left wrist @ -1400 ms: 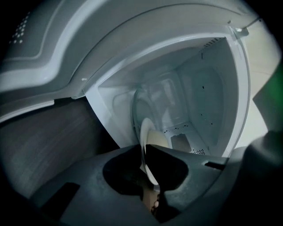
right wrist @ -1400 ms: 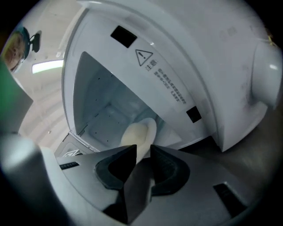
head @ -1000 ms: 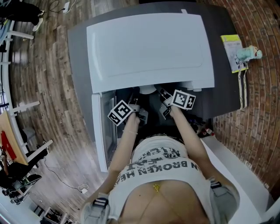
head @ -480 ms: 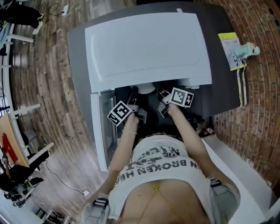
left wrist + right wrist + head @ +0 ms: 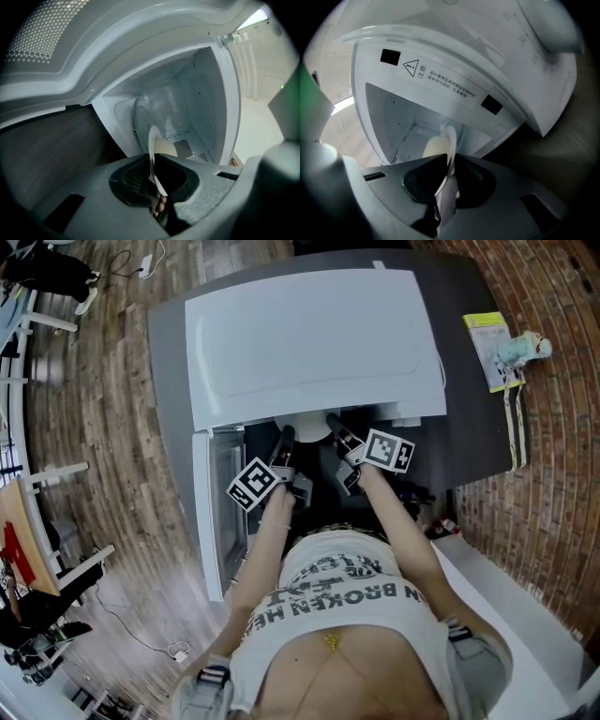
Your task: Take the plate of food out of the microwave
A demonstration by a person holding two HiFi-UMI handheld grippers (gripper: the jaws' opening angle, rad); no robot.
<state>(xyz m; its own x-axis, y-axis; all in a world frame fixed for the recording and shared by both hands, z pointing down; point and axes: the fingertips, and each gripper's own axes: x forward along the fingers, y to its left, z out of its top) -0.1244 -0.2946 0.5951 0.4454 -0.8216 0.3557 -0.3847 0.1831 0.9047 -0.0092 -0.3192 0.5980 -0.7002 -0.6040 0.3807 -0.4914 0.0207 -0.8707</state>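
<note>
Thin white round plate [image 5: 151,150] sits at the mouth of the white box microwave [image 5: 309,343], edge-on between both tools. Left gripper [image 5: 153,180] is clamped on the plate's rim. Right gripper [image 5: 447,180] jaws have just closed, now pinching the rim too (pale cream food [image 5: 433,146] on the plate, kind unclear).

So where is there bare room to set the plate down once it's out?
Free: the microwave top; the dark counter strip between microwave and booklet. Crowded: the mouth, where left gripper and right gripper, its jaws just closed, grip the plate beside the open door.
</note>
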